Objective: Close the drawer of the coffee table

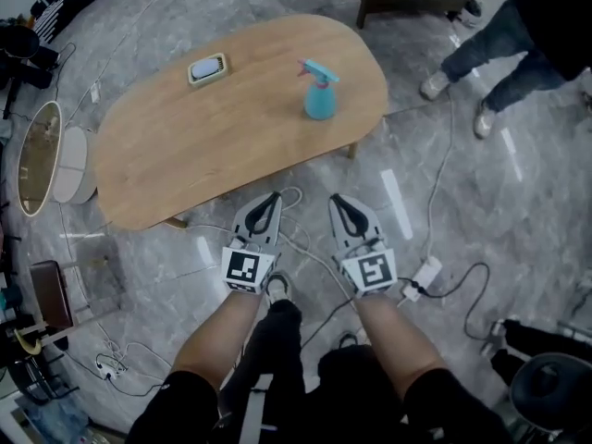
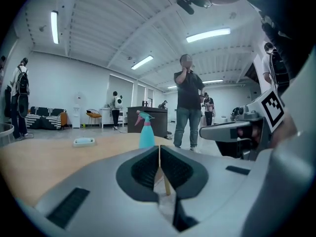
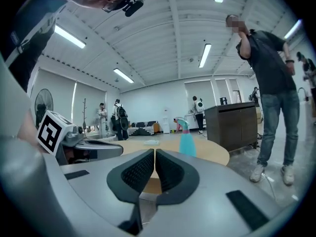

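Left gripper [image 1: 269, 198], right gripper [image 1: 341, 200], jaws together, beside coffee table [image 1: 213, 141] edge

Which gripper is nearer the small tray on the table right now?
Left. The left gripper hangs just off the table, this side of the small tray; the right gripper is alongside, farther right.
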Tool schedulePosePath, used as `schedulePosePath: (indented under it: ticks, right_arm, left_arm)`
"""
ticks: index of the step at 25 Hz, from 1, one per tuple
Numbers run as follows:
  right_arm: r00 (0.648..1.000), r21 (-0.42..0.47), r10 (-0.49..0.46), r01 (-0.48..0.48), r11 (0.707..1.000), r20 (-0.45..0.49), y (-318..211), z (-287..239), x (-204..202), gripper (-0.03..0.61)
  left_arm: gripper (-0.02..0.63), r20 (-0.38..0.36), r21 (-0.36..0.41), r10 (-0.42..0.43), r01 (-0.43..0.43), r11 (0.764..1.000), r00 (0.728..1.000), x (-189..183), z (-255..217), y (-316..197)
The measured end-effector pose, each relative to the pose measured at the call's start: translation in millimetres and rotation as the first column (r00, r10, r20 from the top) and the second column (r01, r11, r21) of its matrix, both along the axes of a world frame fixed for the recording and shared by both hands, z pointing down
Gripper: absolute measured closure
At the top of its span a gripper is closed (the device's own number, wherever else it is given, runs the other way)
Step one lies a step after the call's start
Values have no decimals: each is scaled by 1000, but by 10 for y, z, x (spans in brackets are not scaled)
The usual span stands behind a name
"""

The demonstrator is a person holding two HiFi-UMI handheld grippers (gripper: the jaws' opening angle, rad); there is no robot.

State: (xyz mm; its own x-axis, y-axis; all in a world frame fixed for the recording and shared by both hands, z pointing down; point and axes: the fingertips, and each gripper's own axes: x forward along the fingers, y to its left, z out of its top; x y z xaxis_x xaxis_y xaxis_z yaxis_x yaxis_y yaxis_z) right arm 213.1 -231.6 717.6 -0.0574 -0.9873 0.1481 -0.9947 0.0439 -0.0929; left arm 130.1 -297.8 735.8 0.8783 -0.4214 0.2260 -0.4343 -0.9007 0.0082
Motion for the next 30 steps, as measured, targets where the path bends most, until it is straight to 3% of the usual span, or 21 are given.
schedulePosePath:
  ticks: [5, 14, 30]
  right_arm:
    - [1000, -16, -2, 2, 1000, -6, 119, -674, -98, 563]
    - [1000, -40, 17, -18, 999, -18, 361, -1452, -140, 563]
    - [999, -33, 25, -26, 999, -33, 651, -2225, -160, 563]
  left_arm:
    - [603, -6, -21, -10, 10, 1000, 1000, -95, -606, 185]
    - [603, 22, -50, -51, 52, 997, 998, -279, -1243, 440]
    - [603, 49, -44, -47, 49, 998, 998, -349, -1857, 771]
